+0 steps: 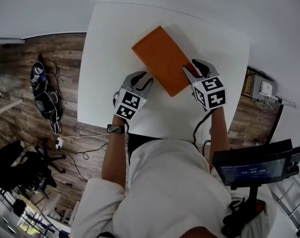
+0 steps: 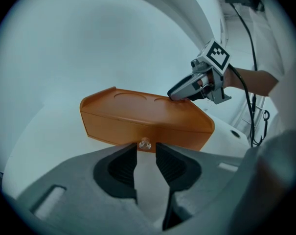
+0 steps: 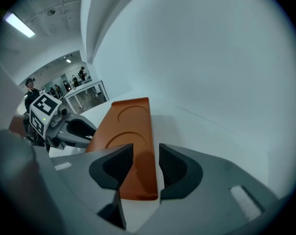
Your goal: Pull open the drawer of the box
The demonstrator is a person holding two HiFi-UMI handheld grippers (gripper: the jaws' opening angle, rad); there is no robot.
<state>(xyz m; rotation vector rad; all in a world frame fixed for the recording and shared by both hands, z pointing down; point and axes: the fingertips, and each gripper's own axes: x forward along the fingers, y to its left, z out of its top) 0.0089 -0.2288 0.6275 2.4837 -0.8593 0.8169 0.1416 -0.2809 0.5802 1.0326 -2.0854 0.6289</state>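
Box (image 1: 162, 58) on the white table (image 1: 105, 38): orange, shallow, oblong. Lies slantwise in the head view, long axis from far left to near right, between the two grippers.

At left, the left gripper (image 1: 142, 78), jaws spread wide and gripping nothing. Faces the box's long side square-on, just short of it. In the left gripper view, a small clear knob (image 2: 145, 143) right at the jaw tips, centred in the gap, with no pad pressing on it. Sits low on the drawer (image 2: 113, 131) front, marked off by a thin seam below the top. Front flush with the wall, so shut by the look of it. Likely next: close on the knob, then draw straight back, across the long axis. Nearer to the knob by far: the left hand.

In the middle, a smooth top with two shallow round recesses (image 3: 130, 112). Looks like light plastic, probably apt to slide unless braced.

At right, the right gripper (image 1: 195, 68), jaws likewise apart and holding nothing, tips over the box's near right end. Touching or hovering: cannot tell. Well placed to pin the box down.
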